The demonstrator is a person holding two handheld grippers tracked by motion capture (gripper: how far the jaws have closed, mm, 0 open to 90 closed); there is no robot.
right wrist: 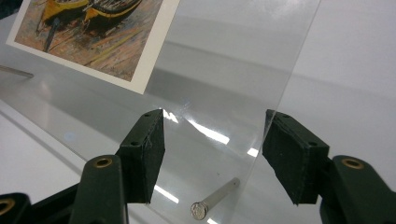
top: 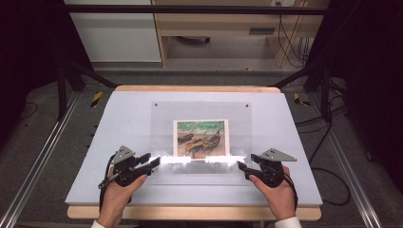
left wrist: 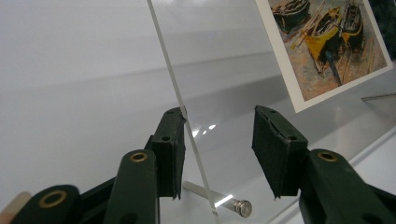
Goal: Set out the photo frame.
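Pale lavender board covers the wooden counter, which stands amid dark metal framing with light wood furniture behind it. At the left, the left hand-held gripper sits in the person's left hand and points inward at the near left corner of the clear, rectangular acrylic sheet. In the left gripper view its black jaws are spread, the left pad against the sheet's raised left edge and the right pad apart from it, so the sheet is not pinched; a small silver metal pin shows beneath the corner. Under the sheet, at the middle of the counter, lies the white-bordered print of a painting of yellow and dark boats. The sheet's near edge glares bright white between the two grippers. At the right, the right hand-held gripper, held in the right hand, faces the near right corner; its jaws also stand apart, the sheet's right edge close by the right pad and another silver metal pin seen through the plastic.
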